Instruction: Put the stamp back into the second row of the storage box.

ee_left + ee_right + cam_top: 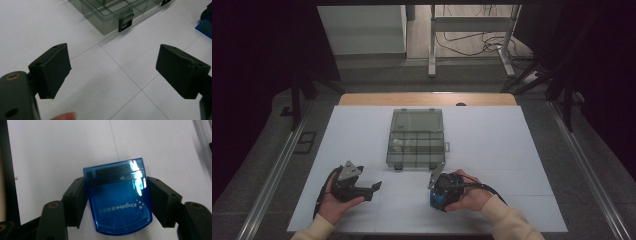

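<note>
A small blue see-through case (117,202) printed "Kingdee" sits between the jaws of my right gripper (116,192), which press on both of its sides just above the white table. In the high view the right gripper (439,194) is held near the front of the table, with the blue case (435,199) at its lower end. My left gripper (373,189) rests at the front left with its jaws pointing right. Its jaws stand wide open around bare table (113,60). A corner of the blue case (205,25) shows at the far right.
A clear grey compartment box (417,147) lies mid-table with its lid (417,120) folded open toward the back. Small pale items lie in one left compartment (399,145). A front latch (125,23) faces the left gripper. The white table cover (492,145) reaches the table's edges.
</note>
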`<state>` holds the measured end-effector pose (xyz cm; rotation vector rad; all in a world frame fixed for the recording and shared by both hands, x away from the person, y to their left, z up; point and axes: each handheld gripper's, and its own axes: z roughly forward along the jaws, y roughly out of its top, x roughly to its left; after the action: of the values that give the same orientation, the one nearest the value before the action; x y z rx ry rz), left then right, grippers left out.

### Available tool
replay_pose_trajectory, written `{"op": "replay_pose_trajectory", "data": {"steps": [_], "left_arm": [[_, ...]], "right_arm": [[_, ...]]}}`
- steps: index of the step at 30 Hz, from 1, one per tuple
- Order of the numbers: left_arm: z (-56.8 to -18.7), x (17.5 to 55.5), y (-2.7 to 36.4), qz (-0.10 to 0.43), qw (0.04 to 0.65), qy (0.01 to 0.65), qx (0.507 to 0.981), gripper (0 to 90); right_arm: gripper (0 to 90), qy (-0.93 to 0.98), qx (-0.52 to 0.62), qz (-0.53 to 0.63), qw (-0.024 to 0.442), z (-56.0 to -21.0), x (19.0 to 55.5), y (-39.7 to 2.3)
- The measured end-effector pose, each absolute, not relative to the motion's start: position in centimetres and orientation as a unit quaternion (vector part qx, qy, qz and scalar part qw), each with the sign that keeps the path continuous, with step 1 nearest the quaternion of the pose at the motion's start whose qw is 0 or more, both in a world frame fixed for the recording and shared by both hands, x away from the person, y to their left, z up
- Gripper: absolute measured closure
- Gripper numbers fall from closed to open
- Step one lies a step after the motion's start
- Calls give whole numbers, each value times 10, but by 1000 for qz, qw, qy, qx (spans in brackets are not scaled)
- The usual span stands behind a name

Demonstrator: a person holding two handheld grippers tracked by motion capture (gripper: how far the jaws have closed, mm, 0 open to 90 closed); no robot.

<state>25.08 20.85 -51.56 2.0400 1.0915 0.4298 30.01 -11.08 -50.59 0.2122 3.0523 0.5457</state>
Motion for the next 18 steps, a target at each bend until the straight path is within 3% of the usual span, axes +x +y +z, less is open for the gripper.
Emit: {"op": "replay_pose_trajectory", "data": {"steps": [8, 18], "left_arm": [[-516, 251, 209, 169, 385, 429, 800, 126], [-516, 251, 209, 169, 384, 427, 801, 127]], "right_arm": [[407, 981, 58, 186, 14, -502, 301, -114], [407, 972, 59, 227, 27, -474, 299, -121]]}}
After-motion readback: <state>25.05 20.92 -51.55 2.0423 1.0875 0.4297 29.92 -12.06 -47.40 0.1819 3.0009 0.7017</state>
